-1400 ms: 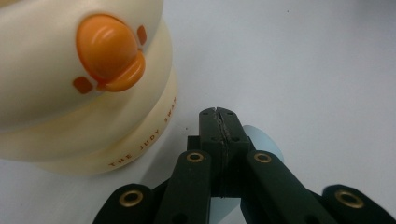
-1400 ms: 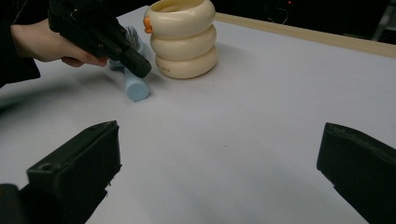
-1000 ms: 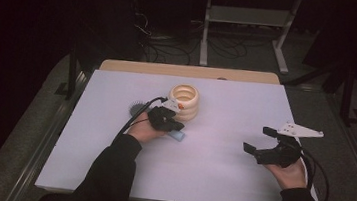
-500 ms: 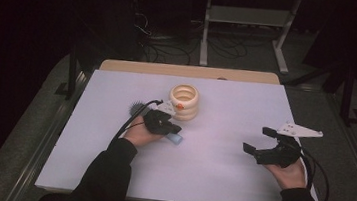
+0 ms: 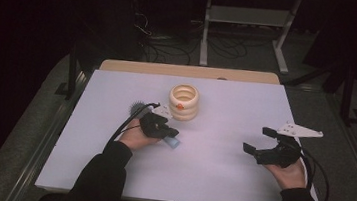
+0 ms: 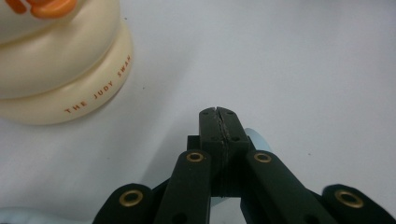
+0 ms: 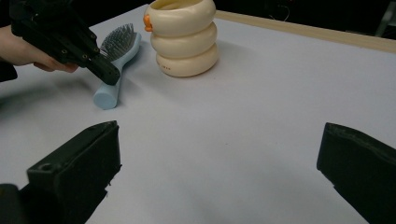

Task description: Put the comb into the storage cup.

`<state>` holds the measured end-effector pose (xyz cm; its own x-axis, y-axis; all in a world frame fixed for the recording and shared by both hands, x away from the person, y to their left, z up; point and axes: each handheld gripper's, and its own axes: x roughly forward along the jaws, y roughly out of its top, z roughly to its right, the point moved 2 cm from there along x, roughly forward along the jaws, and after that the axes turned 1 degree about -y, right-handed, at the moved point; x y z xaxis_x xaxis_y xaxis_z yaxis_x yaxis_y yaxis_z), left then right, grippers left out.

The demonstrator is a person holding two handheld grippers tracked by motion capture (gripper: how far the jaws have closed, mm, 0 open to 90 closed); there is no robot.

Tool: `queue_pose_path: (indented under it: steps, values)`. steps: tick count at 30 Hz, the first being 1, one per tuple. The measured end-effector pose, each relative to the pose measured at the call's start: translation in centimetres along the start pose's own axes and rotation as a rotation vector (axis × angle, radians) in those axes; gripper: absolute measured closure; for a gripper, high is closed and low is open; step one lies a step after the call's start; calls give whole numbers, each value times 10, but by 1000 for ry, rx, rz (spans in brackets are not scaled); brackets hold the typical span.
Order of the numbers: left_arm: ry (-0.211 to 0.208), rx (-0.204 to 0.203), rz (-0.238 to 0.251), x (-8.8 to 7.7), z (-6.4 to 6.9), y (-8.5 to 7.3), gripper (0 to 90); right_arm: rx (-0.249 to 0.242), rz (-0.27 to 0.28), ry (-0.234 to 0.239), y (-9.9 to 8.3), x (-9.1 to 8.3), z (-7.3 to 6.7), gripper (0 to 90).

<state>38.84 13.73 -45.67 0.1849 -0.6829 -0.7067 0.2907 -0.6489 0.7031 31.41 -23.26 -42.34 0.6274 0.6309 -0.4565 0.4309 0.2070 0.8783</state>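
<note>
While the left gripper (image 5: 166, 129) hangs low over the pale blue hairbrush (image 7: 114, 60), its jaws are pressed tight together with nothing between them, the tips just above the brush's handle. The brush lies flat on the white table (image 5: 219, 175), bristles up, its head close beside the cream ringed pot (image 5: 184, 101) with the orange mark. Off to the right, well apart from both, the right gripper (image 5: 266, 142) rests low over bare table, jaws spread wide and empty.

If the closed tips come down as they are, I think they would only nudge the round handle and roll or skid the brush toward the pot. Opening late could knock the pot too.
</note>
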Motion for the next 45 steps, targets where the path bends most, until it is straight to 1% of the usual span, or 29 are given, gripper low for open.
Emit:
queue_pose_path:
  steps: [6,10,15,17,23,33,37,39,43,45]
  values:
    - [-7,9,-15,-4,4,-4,900,0,0,0,0,0,0,0]
    - [-20,3,-19,-7,6,-6,900,2,1,0,0,0,0,0]
    - [-23,13,-32,-12,11,-10,900,1,-2,1,0,0,0,0]
    - [-28,16,-33,-14,12,-12,900,1,-2,1,0,0,0,0]
    - [-44,4,-22,-19,14,-19,900,3,-8,1,-1,1,0,0]
    - [-47,11,-26,-24,18,-26,900,2,-8,3,-1,1,-1,0]
    - [-49,19,-45,-28,20,-30,900,0,-8,5,-1,0,-2,0]
    - [-50,16,-52,-29,21,-32,900,-1,-6,6,-1,0,-2,0]
    - [-49,18,-58,-27,21,-32,900,-3,-8,8,0,0,-2,0]
    - [-50,24,-76,-24,22,-32,900,-12,-11,11,0,1,-3,0]
